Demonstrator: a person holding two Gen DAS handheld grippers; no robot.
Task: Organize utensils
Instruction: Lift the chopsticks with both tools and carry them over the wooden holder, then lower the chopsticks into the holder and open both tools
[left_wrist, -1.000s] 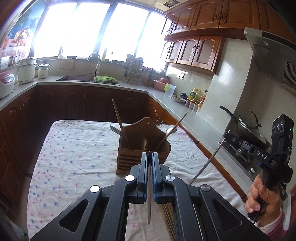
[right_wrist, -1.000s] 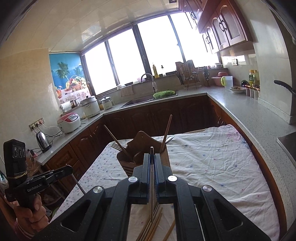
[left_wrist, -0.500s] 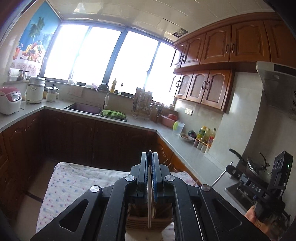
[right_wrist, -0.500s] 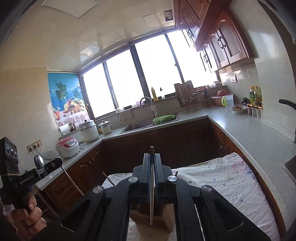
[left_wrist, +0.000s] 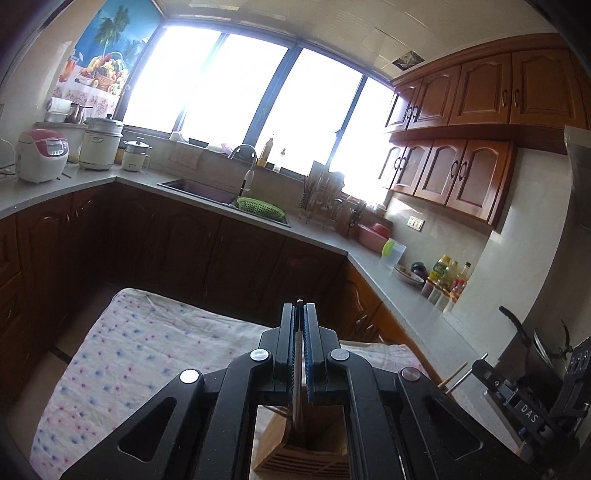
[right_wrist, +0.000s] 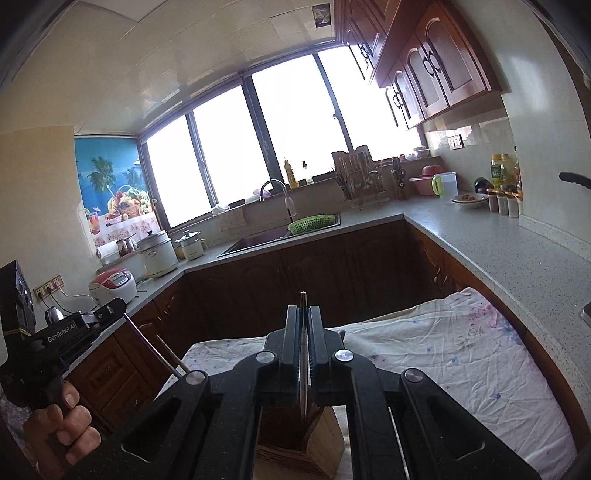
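Observation:
My left gripper (left_wrist: 299, 306) is shut on a thin pale chopstick (left_wrist: 296, 373) that hangs down between the pads. Its lower end sits over the opening of the wooden utensil holder (left_wrist: 314, 454), directly below. My right gripper (right_wrist: 303, 308) is shut on another thin chopstick (right_wrist: 303, 369), which hangs over the same holder (right_wrist: 328, 439). In the right wrist view a hand holds the left gripper (right_wrist: 110, 308) at the left edge, its stick (right_wrist: 155, 347) slanting down. The right gripper's body (left_wrist: 517, 402) shows at the lower right of the left wrist view.
The holder stands on a table under a flowered cloth (left_wrist: 129, 350) (right_wrist: 461, 350). Dark cabinets and a grey counter (right_wrist: 498, 251) wrap around it. On the counter are a sink with a green basket (left_wrist: 258, 205), rice cookers (left_wrist: 40, 155), bottles (left_wrist: 447, 273) and a wok (left_wrist: 535, 347).
Both grippers moved forward over the table until the wooden holder, earlier ahead of the fingers, lies right under them. Each stays shut on its chopstick.

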